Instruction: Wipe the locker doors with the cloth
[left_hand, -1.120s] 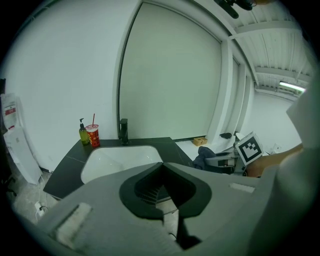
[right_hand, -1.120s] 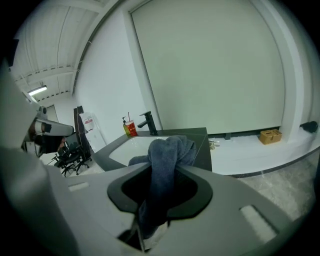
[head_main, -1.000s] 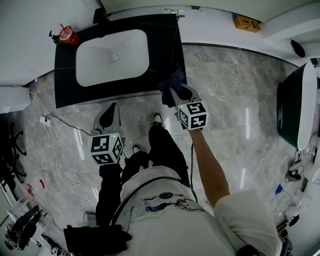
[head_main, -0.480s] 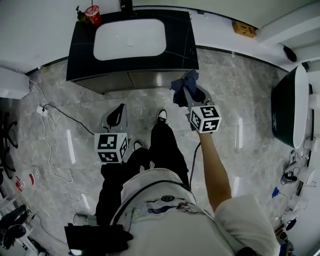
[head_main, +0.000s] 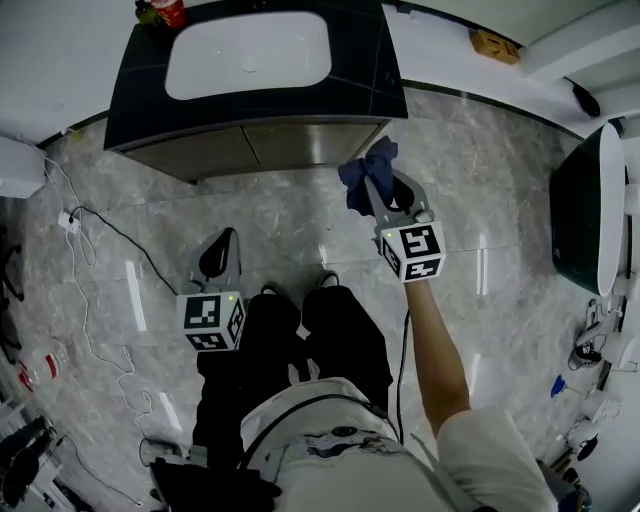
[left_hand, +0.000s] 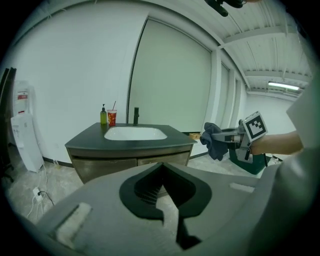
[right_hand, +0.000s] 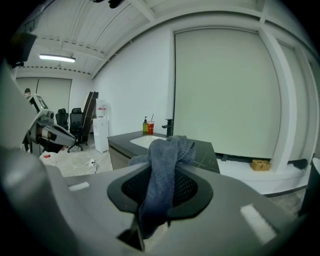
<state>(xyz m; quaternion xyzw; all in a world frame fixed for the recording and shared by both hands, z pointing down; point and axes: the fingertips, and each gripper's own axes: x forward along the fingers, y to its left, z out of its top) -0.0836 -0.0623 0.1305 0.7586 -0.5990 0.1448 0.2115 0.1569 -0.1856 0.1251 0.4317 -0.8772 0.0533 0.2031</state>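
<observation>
Head view puts us standing on the grey marble floor (head_main: 280, 215), facing a dark vanity surface (head_main: 370, 60) with a white basin (head_main: 248, 55) sunk into it. The 2 cabinet doors (head_main: 290, 145) sit under its near edge, split by 1 seam.

Our right claw (head_main: 376, 188) is clamped on the blue cloth (head_main: 365, 172). Right gripper view shows the cloth bunched over the tips and trailing down between the jaws. It hangs in the air near the surface's right near corner, apart from the doors and touching nothing else.

Our left claw (head_main: 220, 248) is lower and nearer to us, left of our legs. Its jaws are drawn together to a thin slit with nothing between them.

A wide strip of bare floor lies between both claws and the door fronts. A cable (head_main: 110, 235) trails across the floor at far left, and a dark green tub (head_main: 575, 215) stands well off to the right.
</observation>
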